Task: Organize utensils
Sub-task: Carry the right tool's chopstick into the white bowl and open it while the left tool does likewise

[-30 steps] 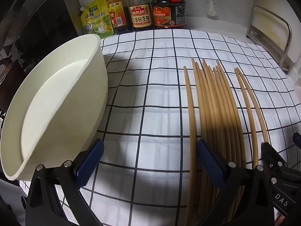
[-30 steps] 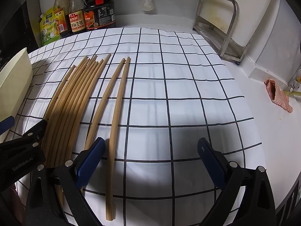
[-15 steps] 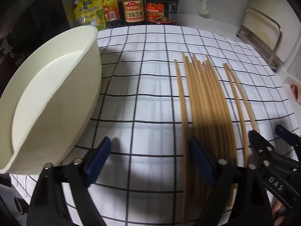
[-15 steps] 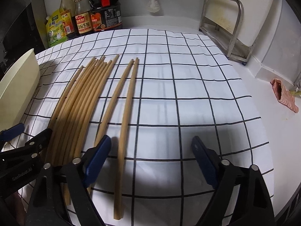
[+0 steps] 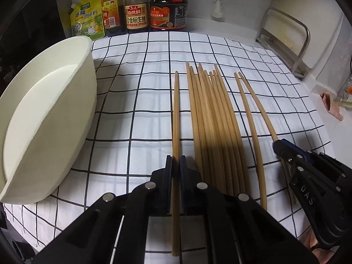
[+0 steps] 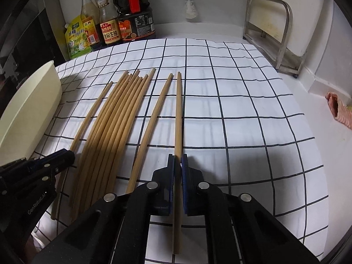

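Several wooden chopsticks lie side by side on a white checked cloth. My left gripper is shut on the leftmost chopstick, low over the cloth. My right gripper is shut on the rightmost chopstick. The bundle of chopsticks lies between the two. The right gripper also shows in the left wrist view, and the left gripper in the right wrist view.
A cream bowl stands at the cloth's left edge. Sauce bottles and a yellow pouch line the back wall. A metal rack stands back right. A pink rag lies on the right counter.
Both grippers have closed from wide open, the left onto the leftmost chopstick, the right onto the rightmost one. Both moved slightly sideways to centre on their chopsticks.
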Tool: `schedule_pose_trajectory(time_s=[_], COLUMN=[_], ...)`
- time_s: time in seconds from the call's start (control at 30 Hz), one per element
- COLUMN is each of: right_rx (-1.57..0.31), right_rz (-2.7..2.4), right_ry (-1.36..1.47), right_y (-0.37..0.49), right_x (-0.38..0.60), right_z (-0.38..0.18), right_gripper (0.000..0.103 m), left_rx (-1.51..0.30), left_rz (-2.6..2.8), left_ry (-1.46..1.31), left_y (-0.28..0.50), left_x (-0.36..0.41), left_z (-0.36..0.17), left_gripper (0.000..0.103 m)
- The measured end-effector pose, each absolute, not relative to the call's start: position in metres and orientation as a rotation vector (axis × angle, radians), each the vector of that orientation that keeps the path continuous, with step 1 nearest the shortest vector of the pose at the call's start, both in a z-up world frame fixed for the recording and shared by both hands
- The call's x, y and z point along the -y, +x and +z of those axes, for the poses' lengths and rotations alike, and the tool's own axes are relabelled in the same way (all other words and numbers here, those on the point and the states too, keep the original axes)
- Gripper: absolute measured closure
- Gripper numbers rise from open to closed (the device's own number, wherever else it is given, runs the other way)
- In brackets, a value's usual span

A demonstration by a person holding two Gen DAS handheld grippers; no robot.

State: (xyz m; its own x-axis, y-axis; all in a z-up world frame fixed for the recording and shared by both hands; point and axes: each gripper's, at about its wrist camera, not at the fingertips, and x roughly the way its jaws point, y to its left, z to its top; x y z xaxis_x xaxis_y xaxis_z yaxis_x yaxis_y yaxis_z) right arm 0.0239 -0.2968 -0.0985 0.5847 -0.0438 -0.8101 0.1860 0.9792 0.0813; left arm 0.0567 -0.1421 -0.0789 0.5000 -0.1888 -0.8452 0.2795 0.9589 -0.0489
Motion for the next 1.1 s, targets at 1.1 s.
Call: schedule_pose_trajectory(time_s=[1.1], right_rx=[-0.879], right_rz=[0.299], right_ry=[0.124], right_y=[0.142], right_x=[0.044], right_z=[-0.013], right_gripper=[0.097], left_rx=[-0.842], left_rz=[-0.112], left_ry=[-0.095], left_y=[0.117], left_x=[-0.097], left_z=[0.008], left_gripper=[0.096])
